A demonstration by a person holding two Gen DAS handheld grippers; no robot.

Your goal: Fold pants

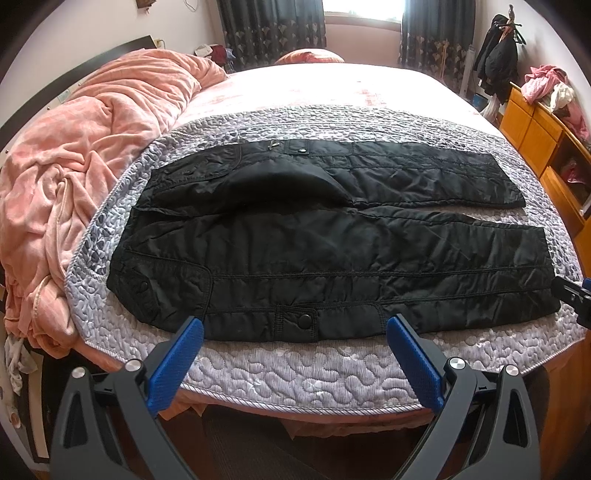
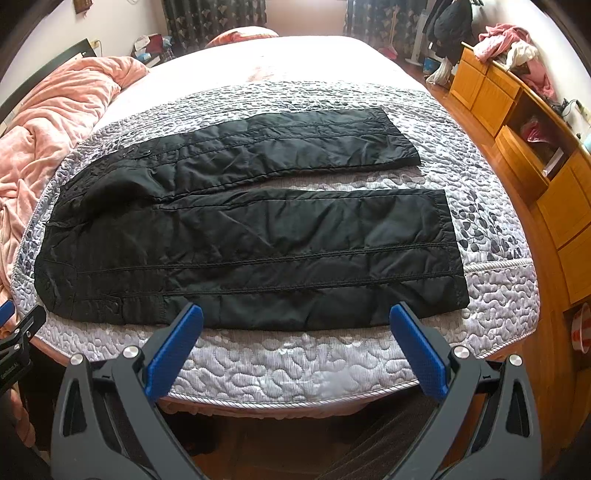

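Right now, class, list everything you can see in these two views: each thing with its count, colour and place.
pants: one, black, spread flat on the quilt, both legs apart, waist to the left
quilt: one, grey-lilac, across the near end of the bed
bed: one, pink sheet, fills the middle of the room
blanket: one, peach, bunched on the bed's left side
curtains: two, dark patterned, either side of the far window
cabinet: one, orange wood, along the right wall, clothes heaped on top
coats: dark, hanging in the far right corner
left gripper: one, black with blue pads, jaws open, over the near edge by the waist
right gripper: one, the same, jaws open, over the near leg
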